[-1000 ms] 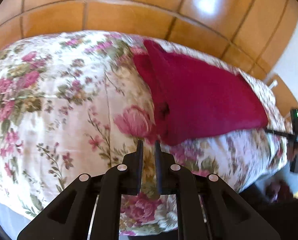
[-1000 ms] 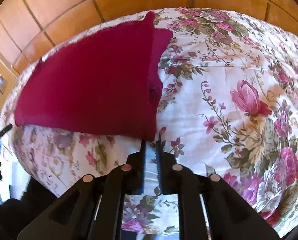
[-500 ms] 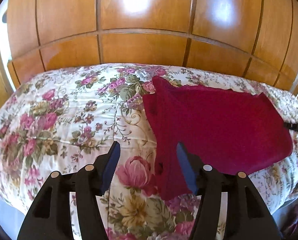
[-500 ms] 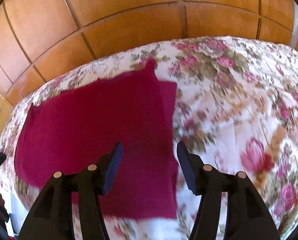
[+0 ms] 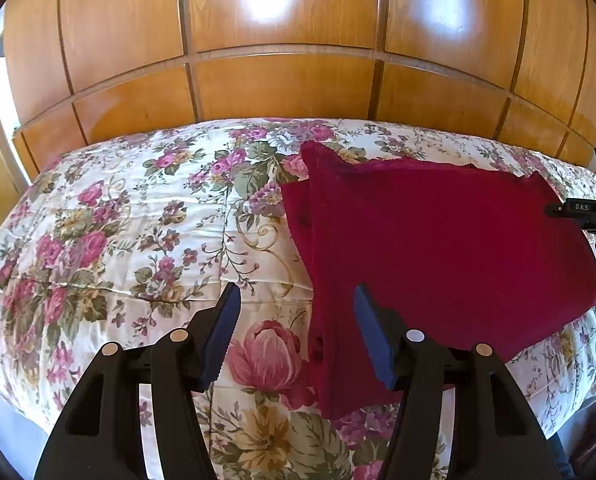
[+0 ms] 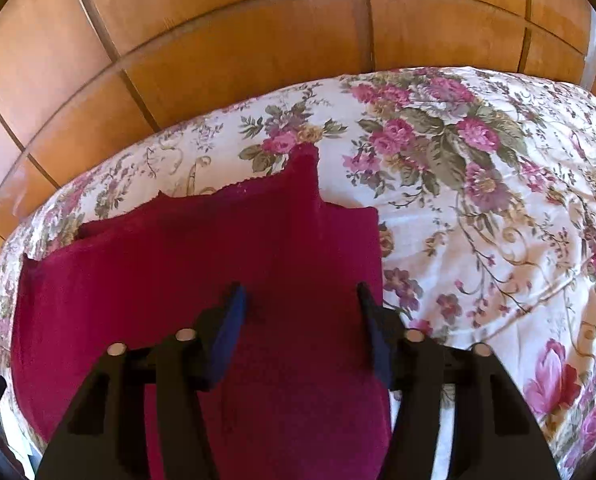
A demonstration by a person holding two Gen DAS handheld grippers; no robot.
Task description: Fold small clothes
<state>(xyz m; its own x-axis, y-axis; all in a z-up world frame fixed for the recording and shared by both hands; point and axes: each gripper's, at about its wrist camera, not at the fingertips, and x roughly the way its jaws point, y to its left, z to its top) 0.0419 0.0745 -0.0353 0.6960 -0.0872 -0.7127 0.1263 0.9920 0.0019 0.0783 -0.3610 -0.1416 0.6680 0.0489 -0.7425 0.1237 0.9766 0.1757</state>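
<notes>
Red knit garment lies flat on floral bedspread, partly folded: one side flap is turned in, so a narrower strip sticks out along its left edge in the left wrist view. Garment sits toward the right half of the bed in that view; in the right wrist view the same garment fills the left and centre, with bedspread bare to its right. A small pointed corner of fabric sticks up at the far edge.

Left gripper is spread wide, holding nothing, hovering over the garment's near left edge; left finger over the flower print, right finger over red fabric. No contact visible.

Right gripper is also spread wide and empty, above the garment near its right folded edge. Whether the tips touch the cloth, cannot tell.

Wooden panelled wardrobe stands behind the bed. Right gripper body shows at right edge of the left view.
</notes>
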